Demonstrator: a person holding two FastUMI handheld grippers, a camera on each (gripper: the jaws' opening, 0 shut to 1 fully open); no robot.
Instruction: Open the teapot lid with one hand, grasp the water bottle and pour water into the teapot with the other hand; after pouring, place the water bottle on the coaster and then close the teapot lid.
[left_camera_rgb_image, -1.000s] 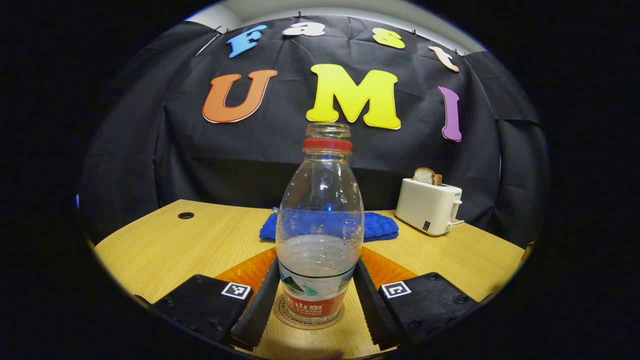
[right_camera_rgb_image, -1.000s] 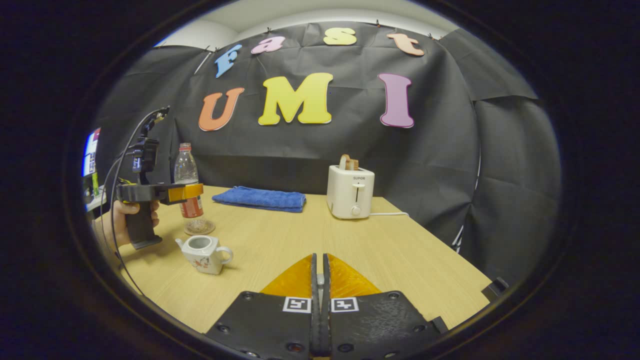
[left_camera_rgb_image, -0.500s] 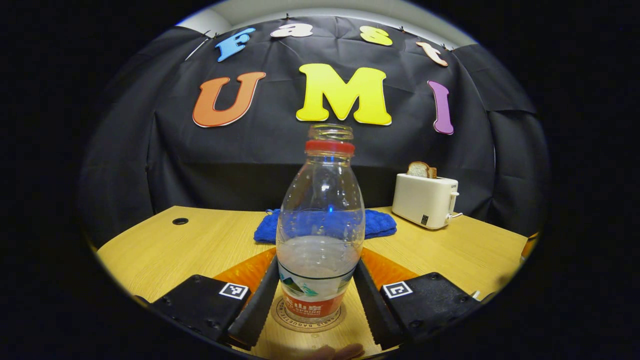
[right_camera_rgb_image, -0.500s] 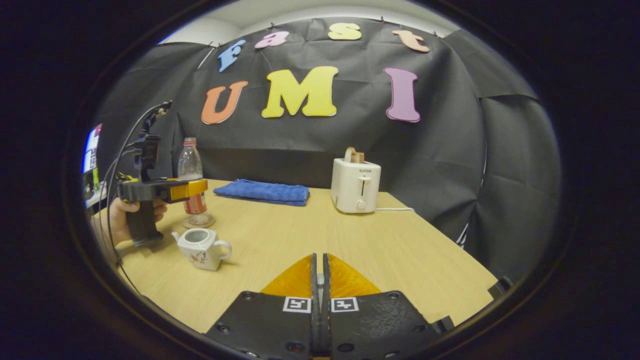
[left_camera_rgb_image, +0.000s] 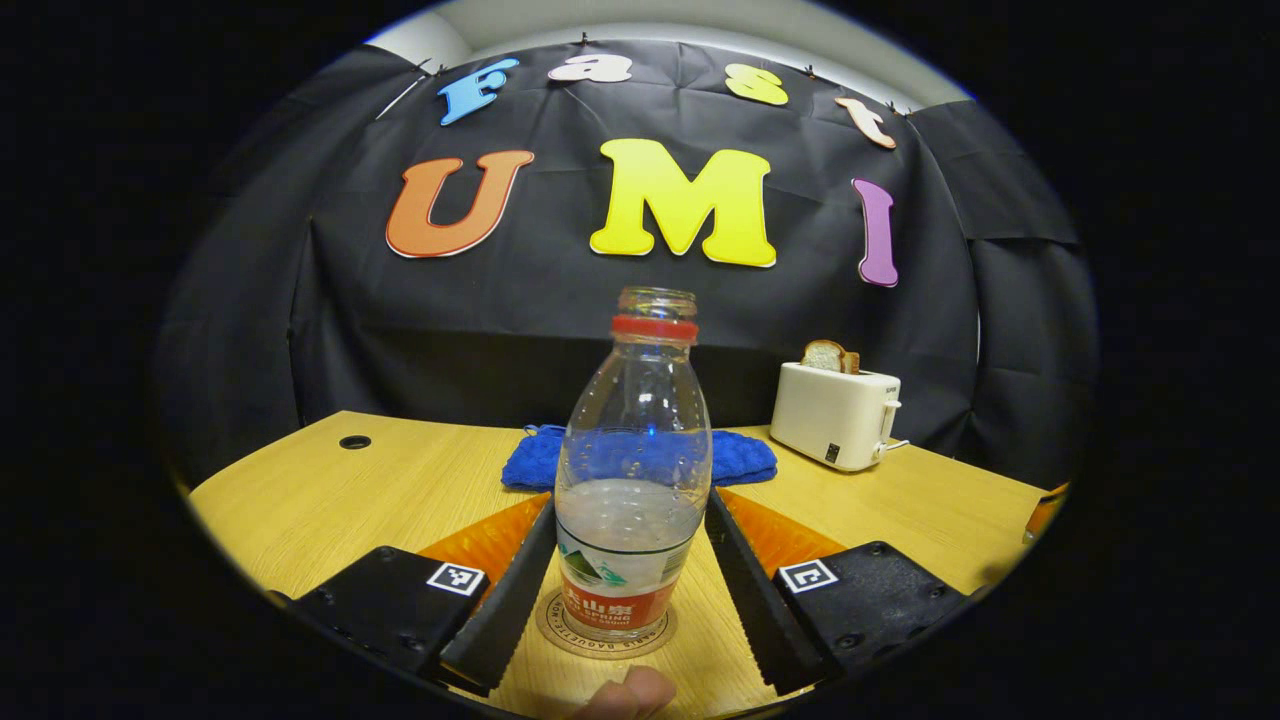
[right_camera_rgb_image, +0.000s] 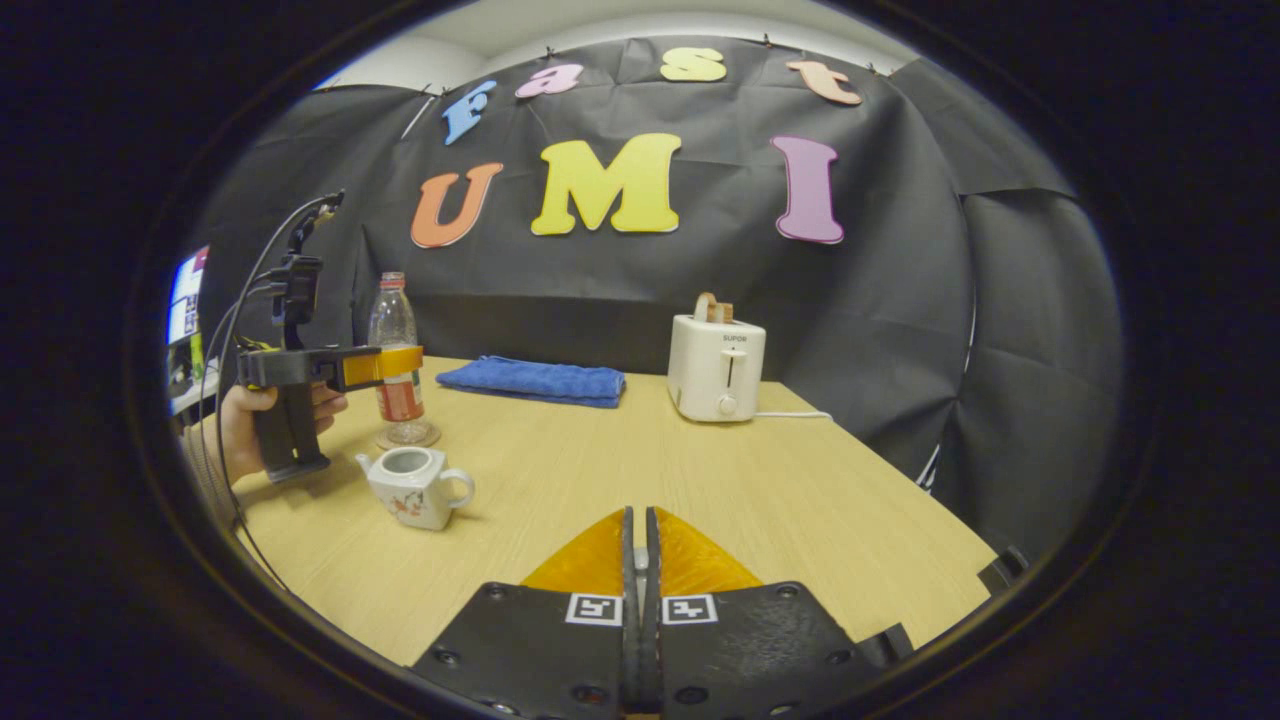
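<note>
Upright, water bottle (left_camera_rgb_image: 633, 480) on the coaster (left_camera_rgb_image: 604, 643), neck up, part full, left claw (left_camera_rgb_image: 628, 560) spread beside it, teapot (right_camera_rgb_image: 414, 485) lidless, right claw (right_camera_rgb_image: 637, 560) pressed together, gripping nothing visible.

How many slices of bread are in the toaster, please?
1 slice shows, standing up from the toaster at the table's far side; the view is too small to rule out another behind it.

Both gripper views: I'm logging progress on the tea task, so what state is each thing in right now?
water bottle: upright on the coaster, uncapped, partly full.
teapot: lid off, upright.
left gripper: open, fingers either side of the bottle, apart from it.
right gripper: shut; whether it holds anything cannot be told.
toaster: bread sticking up.
blue towel: folded flat.
</note>
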